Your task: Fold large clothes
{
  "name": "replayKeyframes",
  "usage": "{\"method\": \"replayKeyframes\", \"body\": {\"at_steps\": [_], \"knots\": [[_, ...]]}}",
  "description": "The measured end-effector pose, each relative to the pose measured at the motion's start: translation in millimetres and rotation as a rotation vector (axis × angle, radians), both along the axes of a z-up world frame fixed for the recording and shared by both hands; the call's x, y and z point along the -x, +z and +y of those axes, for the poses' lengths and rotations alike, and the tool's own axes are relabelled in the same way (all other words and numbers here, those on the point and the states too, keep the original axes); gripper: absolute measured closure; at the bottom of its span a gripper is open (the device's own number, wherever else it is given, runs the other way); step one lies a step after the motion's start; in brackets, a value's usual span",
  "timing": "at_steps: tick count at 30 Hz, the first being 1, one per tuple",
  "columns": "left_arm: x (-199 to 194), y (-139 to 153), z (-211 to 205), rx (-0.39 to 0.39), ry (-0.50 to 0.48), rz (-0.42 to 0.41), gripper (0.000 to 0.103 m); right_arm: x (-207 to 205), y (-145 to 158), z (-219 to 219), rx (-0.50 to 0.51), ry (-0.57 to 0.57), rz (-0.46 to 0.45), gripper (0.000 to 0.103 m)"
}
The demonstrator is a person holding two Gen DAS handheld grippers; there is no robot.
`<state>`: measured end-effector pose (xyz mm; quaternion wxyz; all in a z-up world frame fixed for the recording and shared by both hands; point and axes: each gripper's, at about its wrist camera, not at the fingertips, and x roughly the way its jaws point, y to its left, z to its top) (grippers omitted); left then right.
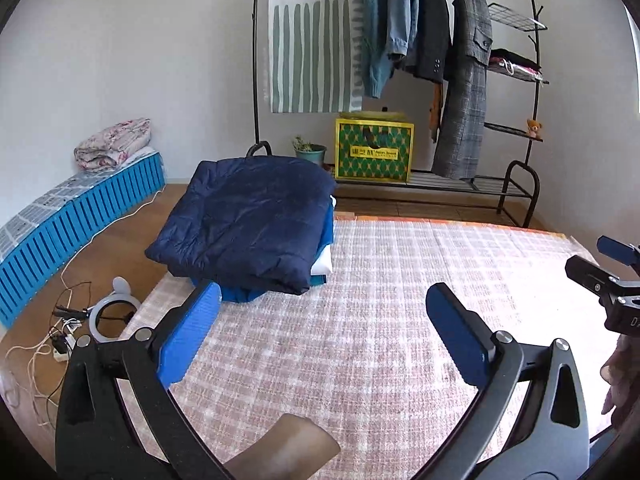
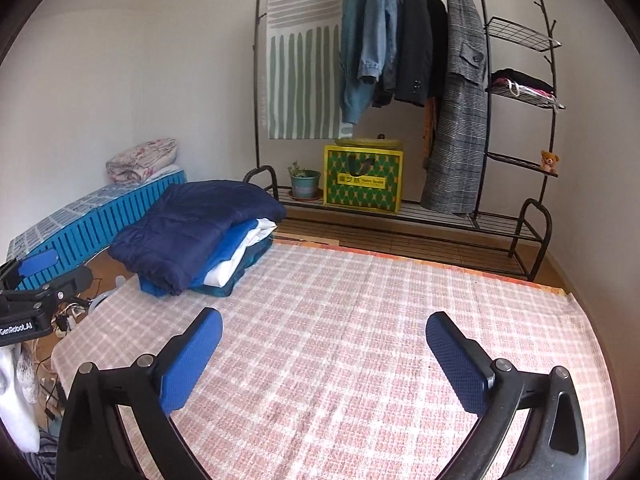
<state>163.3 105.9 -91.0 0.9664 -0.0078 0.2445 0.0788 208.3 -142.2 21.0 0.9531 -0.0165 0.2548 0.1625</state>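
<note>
Left wrist view shows the left gripper (image 1: 322, 320) with its jaws wide apart and holding nothing, above the checked mat (image 1: 400, 280). The folded pile (image 1: 244, 220), with the navy padded jacket (image 1: 248, 200) on top, sits at about 11 o'clock, just beyond the left fingertip. From the right gripper (image 2: 322, 344), also spread wide and empty, the pile lies at 10 o'clock and farther away. Its long axis seems to run from near-left to far-right. I judge the left hand is nearer to the pile, while unfolded clothes hang on the rack (image 2: 480, 216) at 12 o'clock, well apart.
</note>
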Motion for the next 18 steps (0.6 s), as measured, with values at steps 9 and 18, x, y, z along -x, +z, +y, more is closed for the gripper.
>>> {"method": "replayKeyframes", "body": {"at_steps": [9, 18], "knots": [[-4.4, -4.9, -6.2, 0.000, -0.001, 0.017, 0.000, -5.9, -8.0, -0.2, 0.001, 0.000, 0.027, 0.000], [-6.8, -8.5, -3.2, 0.013, 0.013, 0.025, 0.000, -6.5, -9.2, -2.6, 0.001, -0.005, 0.030, 0.000]]}}
